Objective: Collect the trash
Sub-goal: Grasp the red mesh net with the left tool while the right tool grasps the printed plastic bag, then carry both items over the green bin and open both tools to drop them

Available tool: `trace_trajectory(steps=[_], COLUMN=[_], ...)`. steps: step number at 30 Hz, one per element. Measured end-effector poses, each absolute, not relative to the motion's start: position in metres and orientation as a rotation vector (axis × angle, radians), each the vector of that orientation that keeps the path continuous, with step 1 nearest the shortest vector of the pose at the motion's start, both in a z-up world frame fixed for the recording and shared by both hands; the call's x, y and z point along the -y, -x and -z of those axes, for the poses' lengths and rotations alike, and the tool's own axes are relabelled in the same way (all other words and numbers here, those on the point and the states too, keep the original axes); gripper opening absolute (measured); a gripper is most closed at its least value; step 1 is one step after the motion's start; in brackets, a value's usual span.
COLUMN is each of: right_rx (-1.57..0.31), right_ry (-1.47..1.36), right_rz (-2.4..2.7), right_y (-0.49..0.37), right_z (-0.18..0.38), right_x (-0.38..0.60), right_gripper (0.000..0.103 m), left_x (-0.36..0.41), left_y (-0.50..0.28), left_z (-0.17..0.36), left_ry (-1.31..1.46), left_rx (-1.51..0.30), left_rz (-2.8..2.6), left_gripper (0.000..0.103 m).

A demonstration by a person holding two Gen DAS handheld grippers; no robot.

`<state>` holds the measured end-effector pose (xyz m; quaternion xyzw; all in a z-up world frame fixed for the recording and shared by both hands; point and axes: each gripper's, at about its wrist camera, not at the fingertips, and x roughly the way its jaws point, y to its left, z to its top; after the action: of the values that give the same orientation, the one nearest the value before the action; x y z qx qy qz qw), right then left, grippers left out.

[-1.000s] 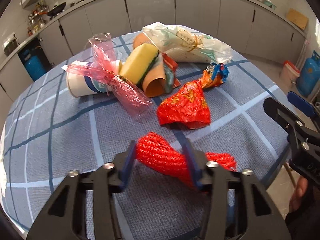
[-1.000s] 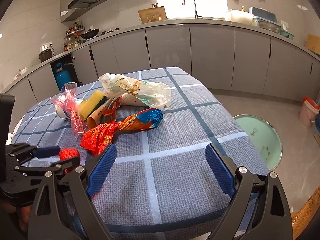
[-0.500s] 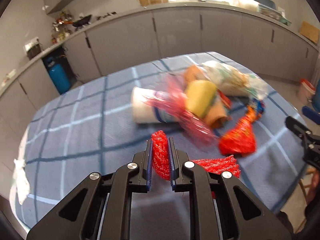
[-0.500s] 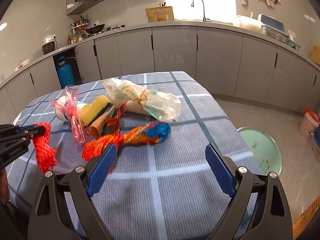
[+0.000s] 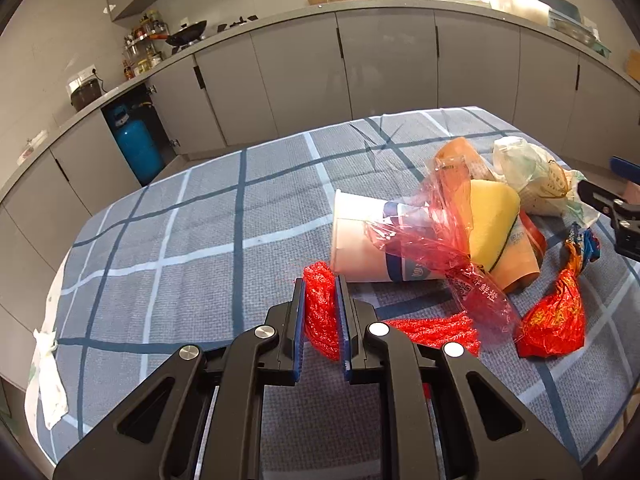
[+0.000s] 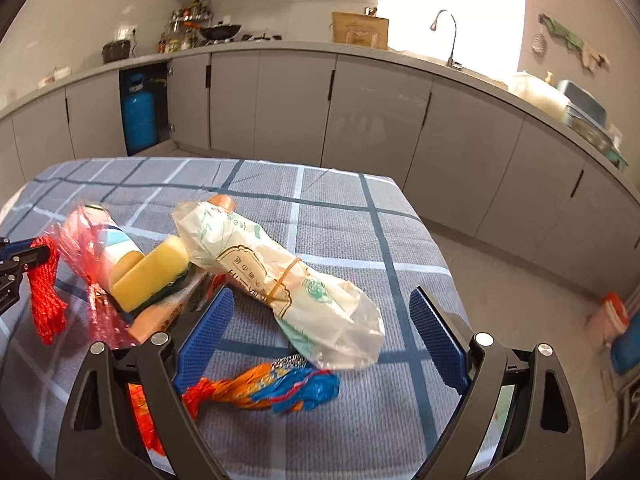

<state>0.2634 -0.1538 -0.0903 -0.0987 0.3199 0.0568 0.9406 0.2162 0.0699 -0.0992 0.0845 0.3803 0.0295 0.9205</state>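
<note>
My left gripper (image 5: pixel 320 300) is shut on a red mesh net bag (image 5: pixel 320 316), which hangs above the table; the right wrist view shows that net bag (image 6: pixel 44 292) dangling at the far left. On the checked cloth lies a heap of trash: a white paper cup (image 5: pixel 360 240), pink cellophane (image 5: pixel 432 240), a yellow sponge (image 5: pixel 492 220), a white plastic bag (image 6: pixel 272 272) and a red-orange-blue wrapper (image 6: pixel 272 390). My right gripper (image 6: pixel 320 328) stands open above the white bag's lower end and the wrapper, with nothing pressed between its pads.
The table (image 5: pixel 180 240) has a grey-blue checked cloth, with a white rag (image 5: pixel 46 380) at its left edge. Grey kitchen cabinets (image 6: pixel 380 120) curve round behind, a blue gas cylinder (image 5: pixel 134 148) stands in an open one. A small bucket (image 6: pixel 612 316) sits on the floor to the right.
My left gripper shut on the red net bag and lifted it off the table, moving left. My right gripper moved in over the trash heap, still open.
</note>
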Motion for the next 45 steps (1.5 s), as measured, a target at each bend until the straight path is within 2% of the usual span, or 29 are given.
trace_trajectory(steps=[1, 3, 4, 5, 8, 13, 15, 27, 45], right_rx=[-0.665, -0.706, -0.721, -0.737, -0.758, -0.750, -0.732, -0.633, -0.607], right_ry=[0.212, 0.244, 0.251, 0.259, 0.275, 0.254, 0.241, 0.089, -0.069], right_rz=[-0.124, -0.139, -0.149, -0.159, -0.166, -0.181, -0.179, -0.164, 0.014], right_y=[-0.267, -0.275, -0.276, -0.277, -0.274, -0.266, -0.262, -0.238, -0.211], right_z=[0.093, 0.101, 0.104, 0.107, 0.112, 0.112, 0.108, 0.069, 0.071], right_x=[0.153, 0.152, 0.151, 0.150, 0.151, 0.156, 0.159, 0.187, 0.290], right_gripper=[0.086, 0.070, 0.066, 0.055, 0.035, 0.022, 0.013, 0.011, 0.011], left_x=[-0.069, -0.068, -0.069, -0.070, -0.072, -0.074, -0.074, -0.062, 0.065], left_y=[-0.218, -0.220, -0.222, -0.223, -0.224, -0.223, -0.221, -0.211, -0.229], left_z=[0.101, 0.103, 0.104, 0.104, 0.102, 0.097, 0.092, 0.047, 0.018], left_ry=[-0.174, -0.171, -0.168, -0.168, -0.160, -0.153, -0.152, -0.176, -0.315], left_rx=[-0.784, -0.790, -0.793, -0.793, -0.792, -0.785, -0.778, -0.683, -0.583], left_rz=[-0.057, -0.051, -0.047, -0.046, -0.040, -0.037, -0.040, -0.048, 0.165], left_gripper=[0.015, 0.015, 0.015, 0.015, 0.015, 0.015, 0.015, 0.015, 0.015])
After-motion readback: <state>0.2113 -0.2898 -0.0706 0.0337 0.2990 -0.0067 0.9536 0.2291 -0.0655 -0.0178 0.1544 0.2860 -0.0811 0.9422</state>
